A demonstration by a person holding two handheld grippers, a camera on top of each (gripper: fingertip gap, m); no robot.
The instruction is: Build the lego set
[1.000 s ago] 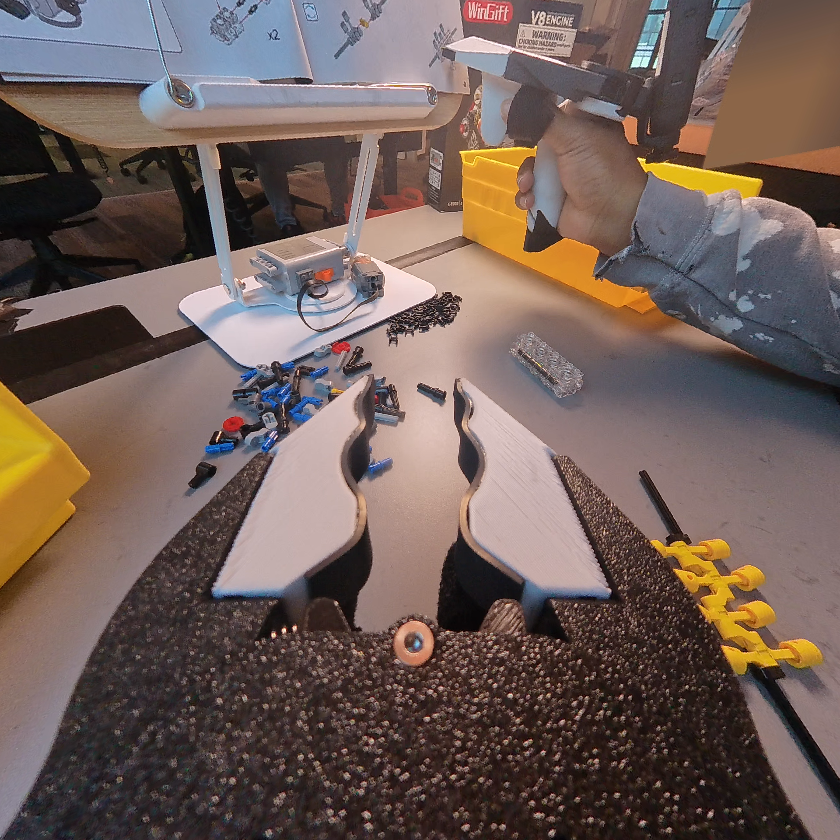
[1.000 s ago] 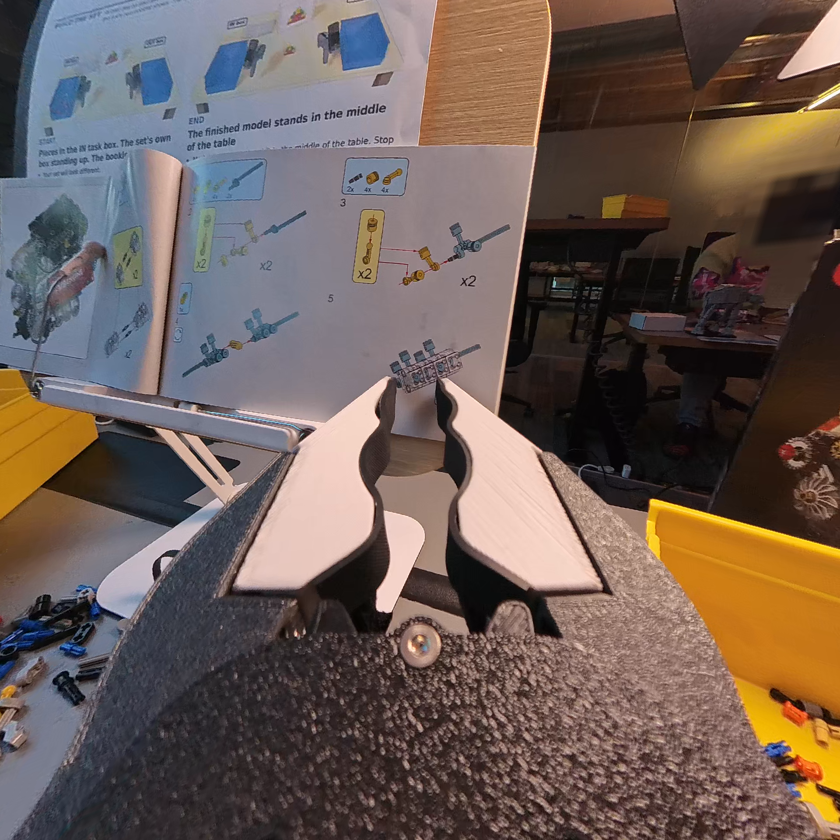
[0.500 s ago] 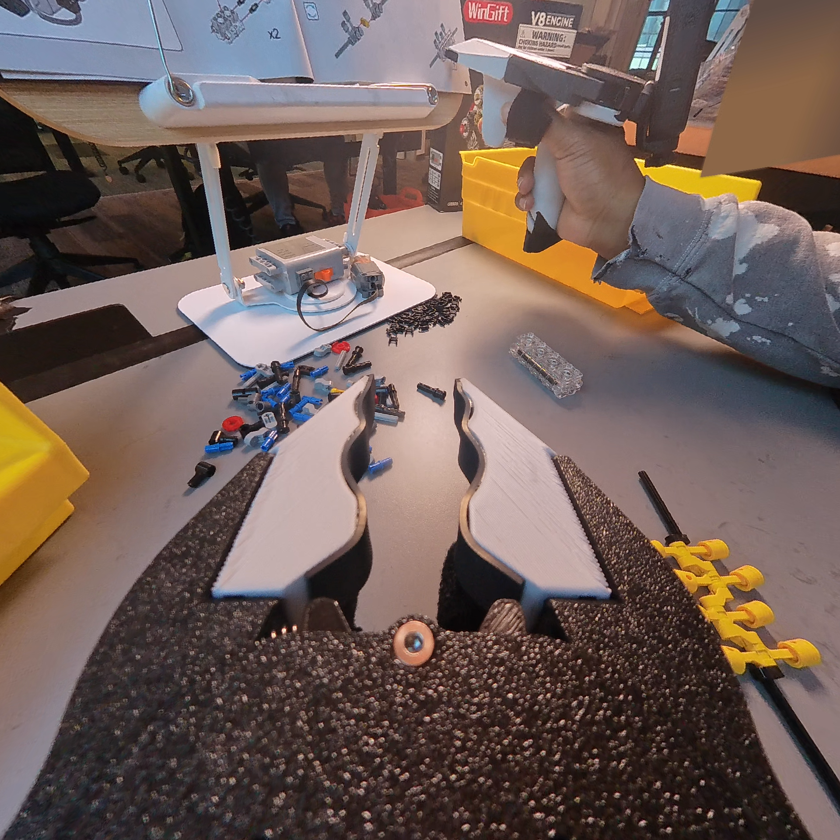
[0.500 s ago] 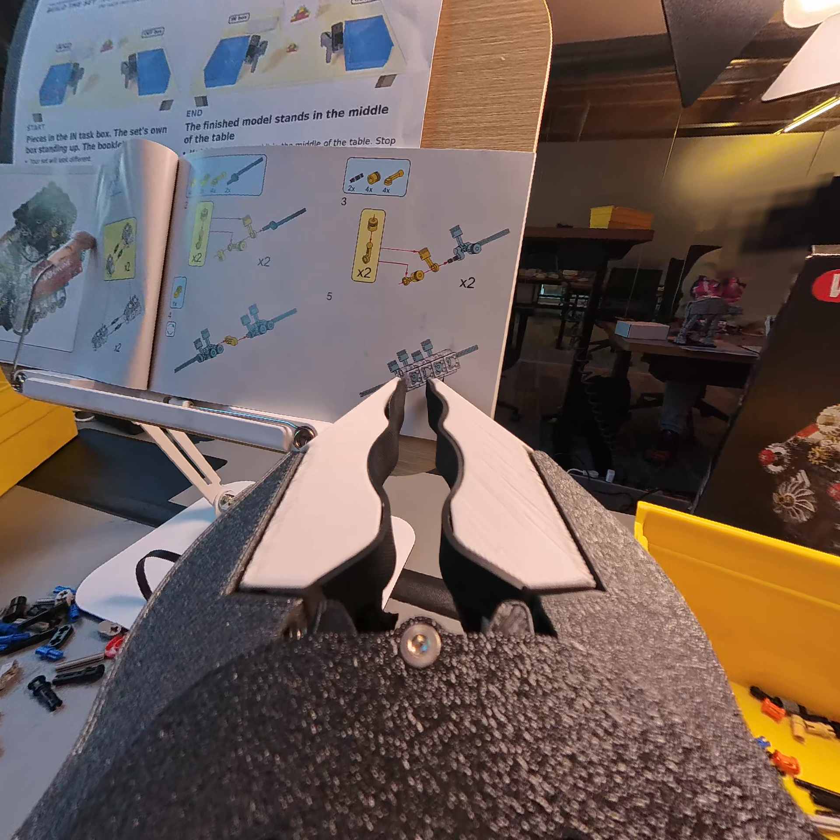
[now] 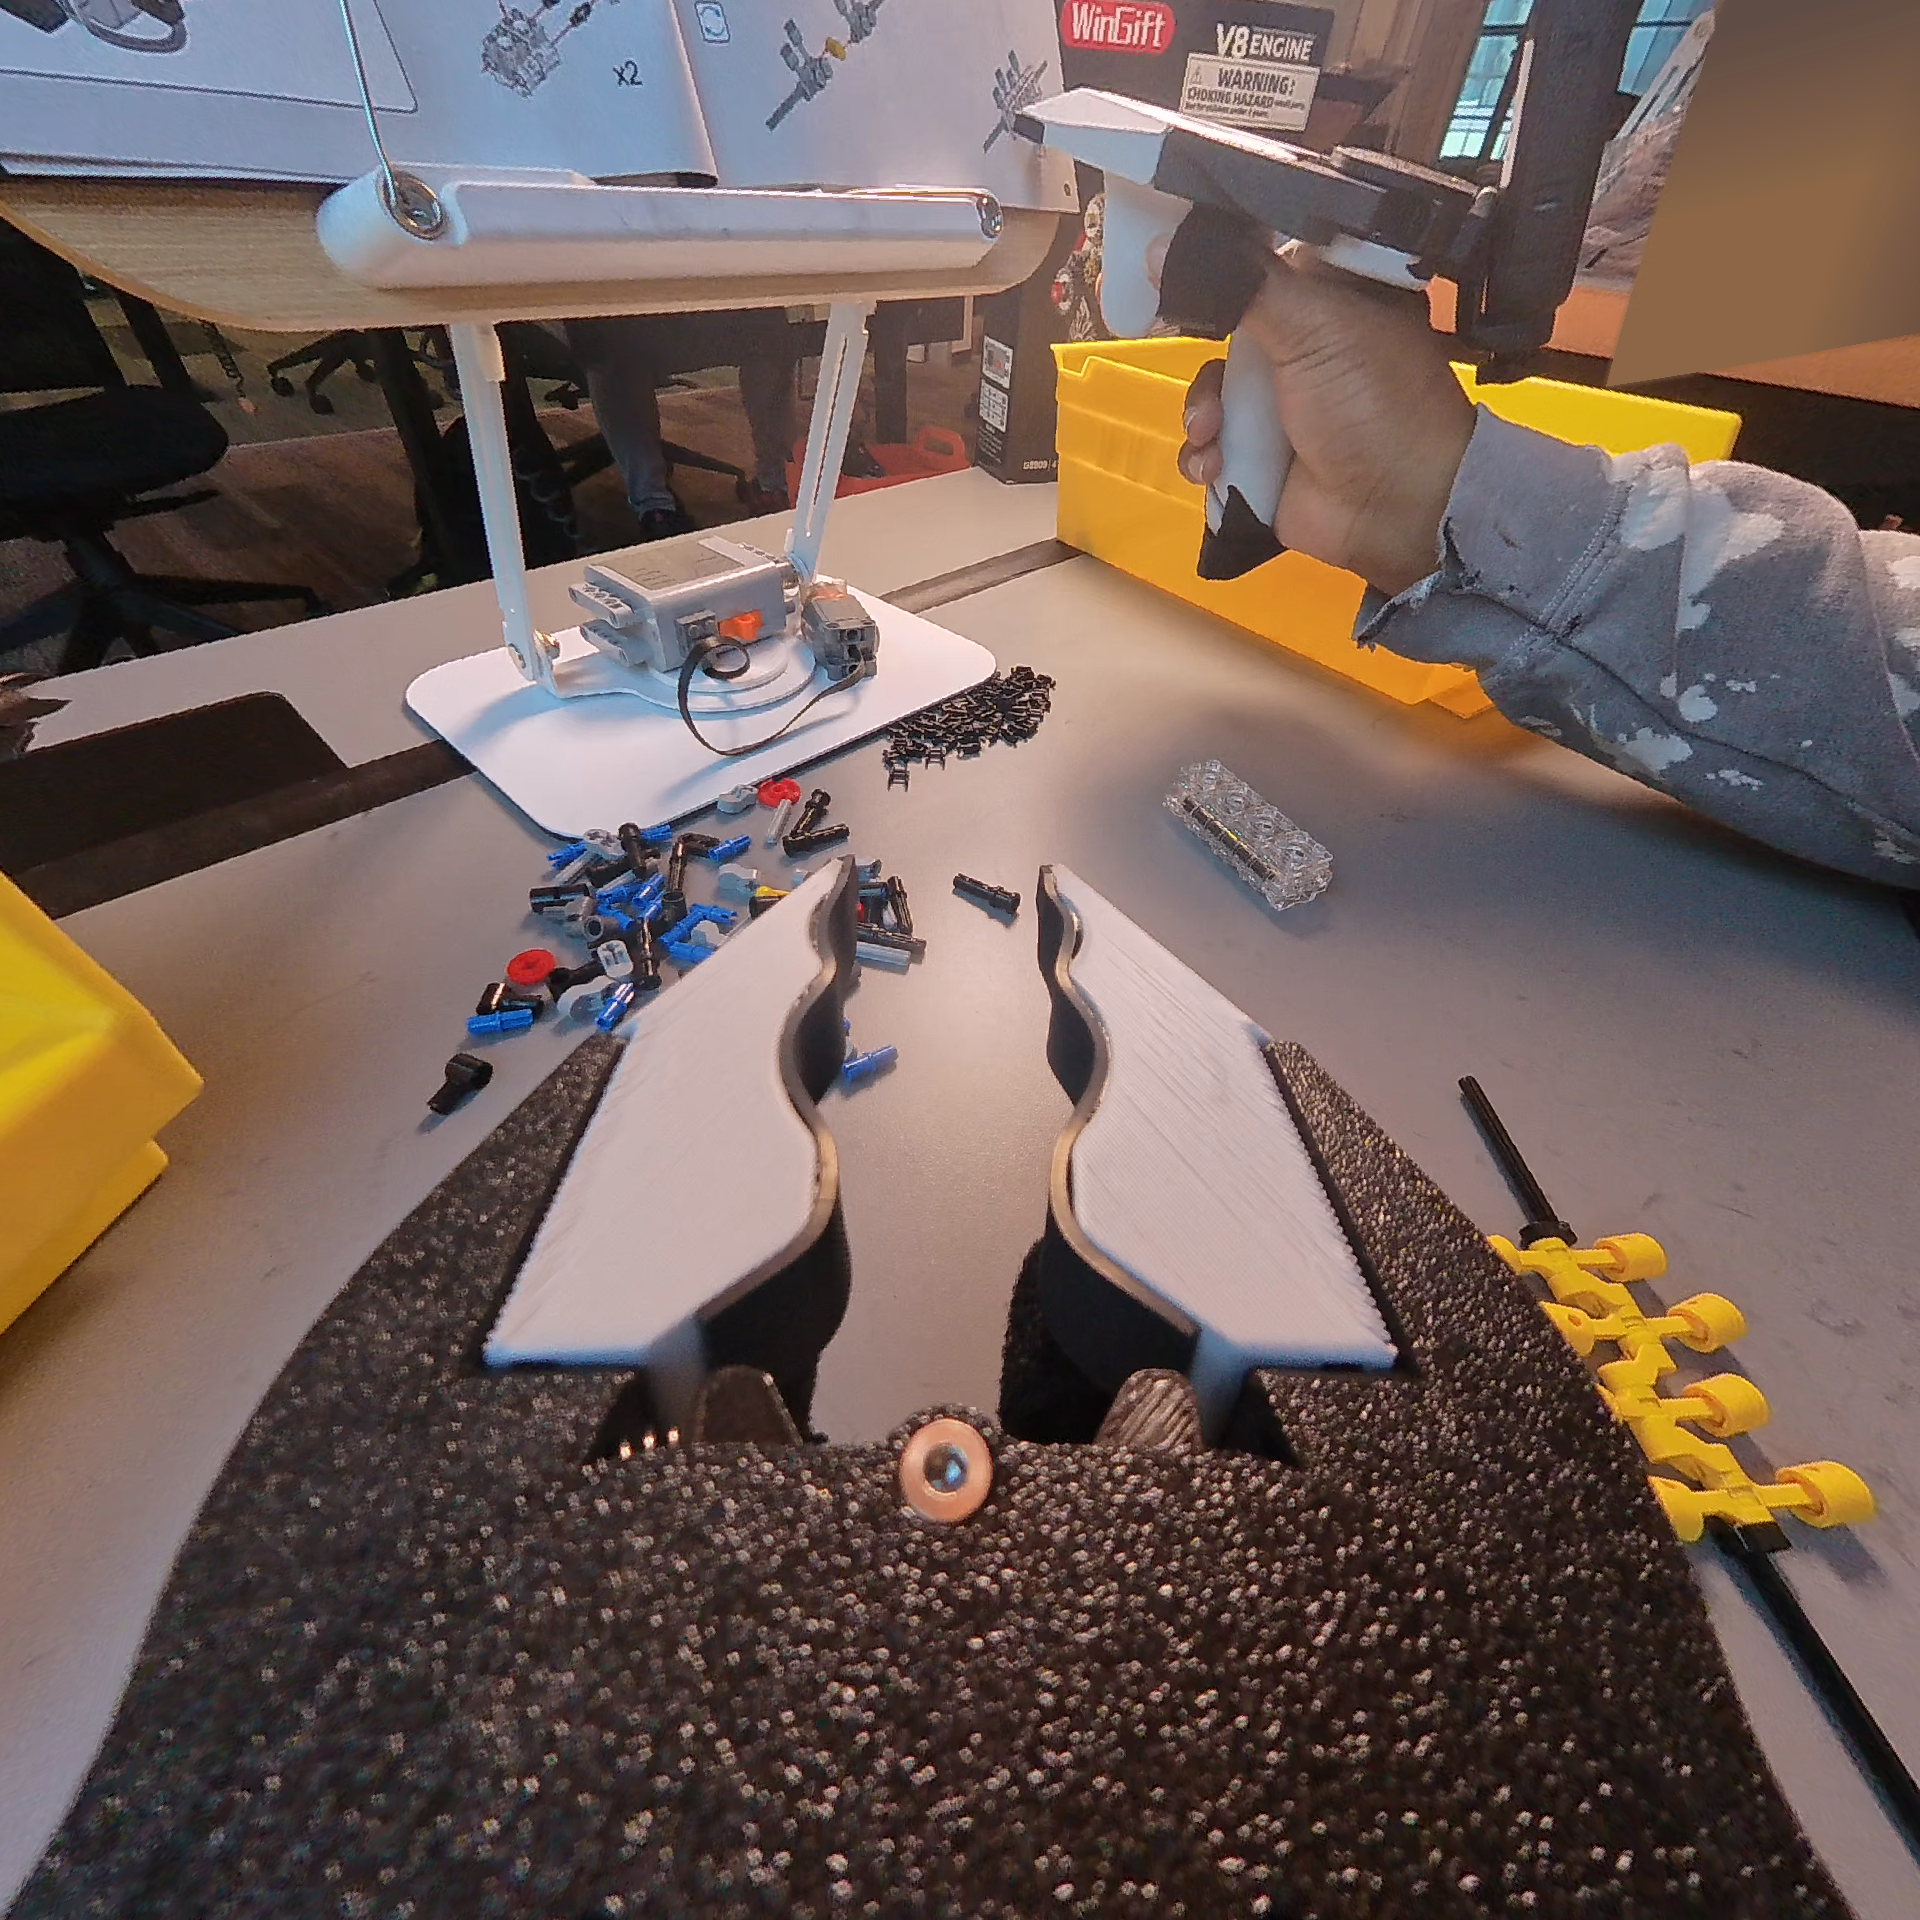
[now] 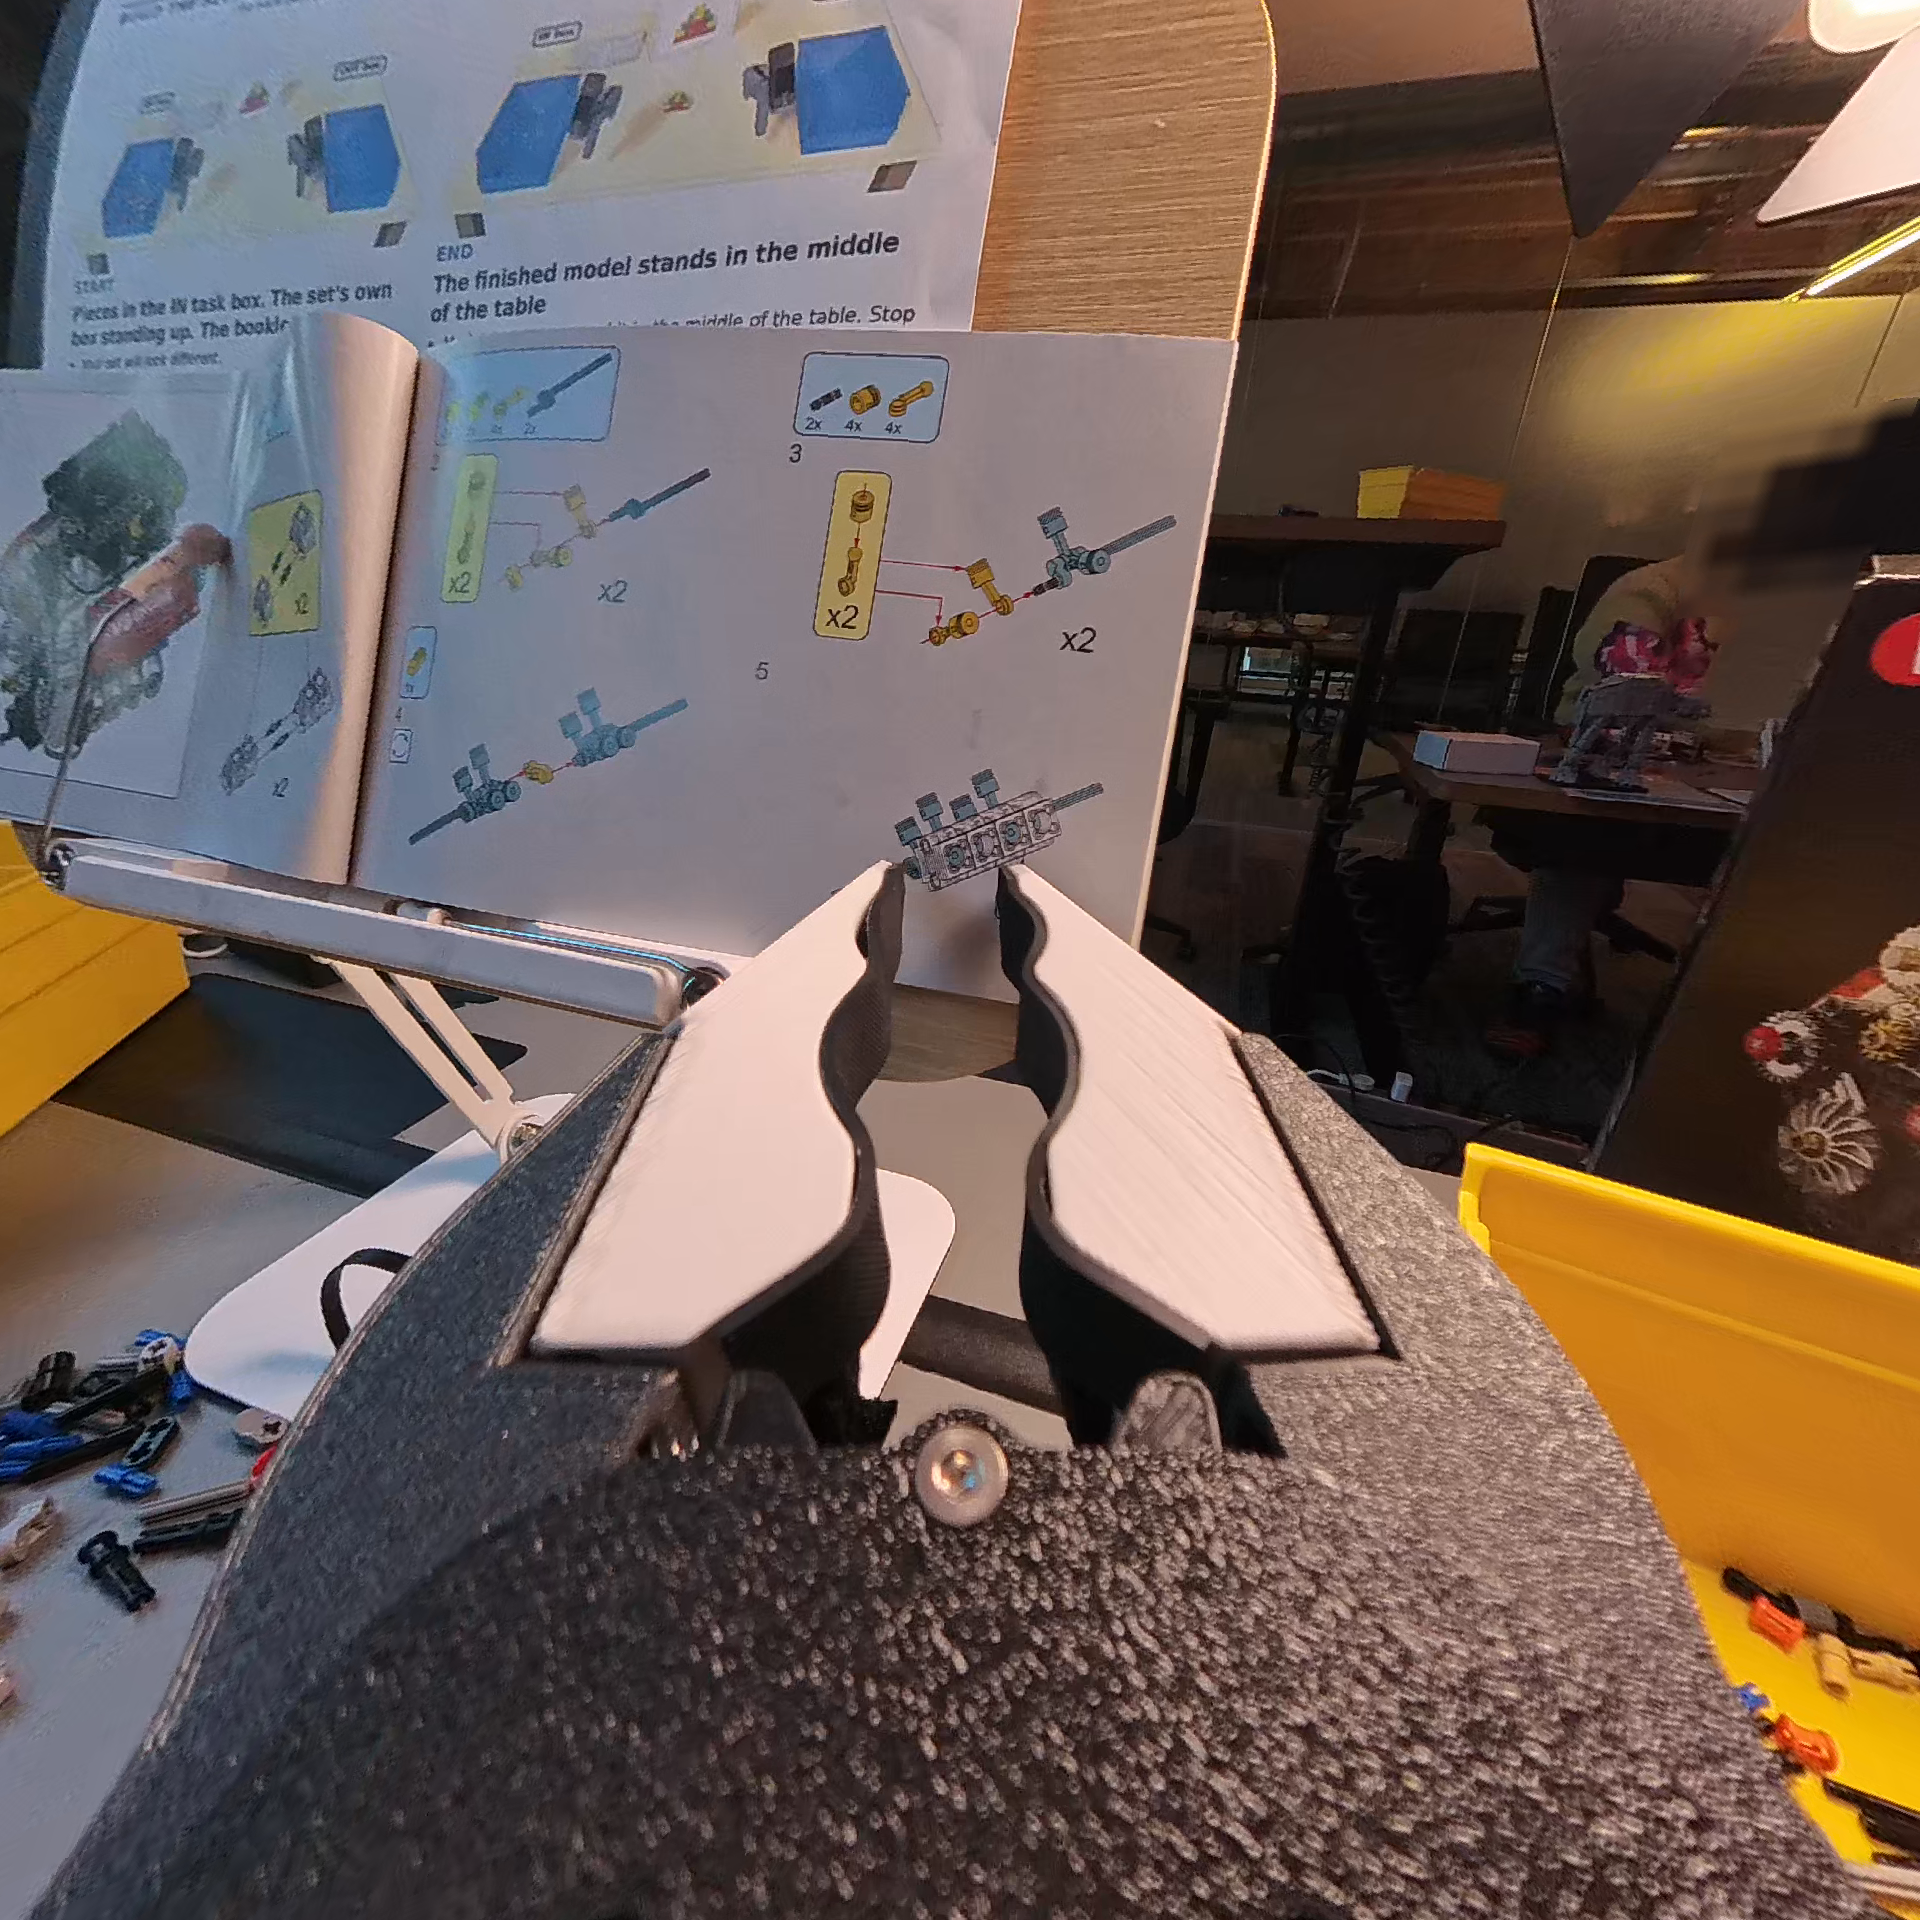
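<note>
My left gripper [image 5: 945,878] is open and empty, low over the grey table [image 5: 1455,997]. Ahead of it lie a heap of small blue, black and red pins [image 5: 665,914], a single black pin [image 5: 985,894], a pile of black links [image 5: 971,717] and a clear brick block [image 5: 1247,831]. A yellow piston assembly on a black axle [image 5: 1662,1382] lies at its right. My right gripper [image 6: 948,878] is open and empty, raised and pointed at the open instruction booklet [image 6: 727,623]. It also shows in the left wrist view [image 5: 1247,156], held by a hand.
A white book stand [image 5: 665,208] holds the booklet; a grey battery box and motor [image 5: 717,613] sit on its base. A yellow bin with parts [image 6: 1766,1455] stands at the right, another yellow bin [image 5: 62,1101] at the left. A black set box [image 5: 1195,62] stands behind. There is about 35 centimeters between the tips of the two grippers. From my left tips it is roughly 15 centimeters to the clear brick block [image 5: 1247,831]; from my right, 25 centimeters.
My right gripper first closed a little, then opened wider, and swung slightly right along the booklet page. My left gripper has stayed still.
</note>
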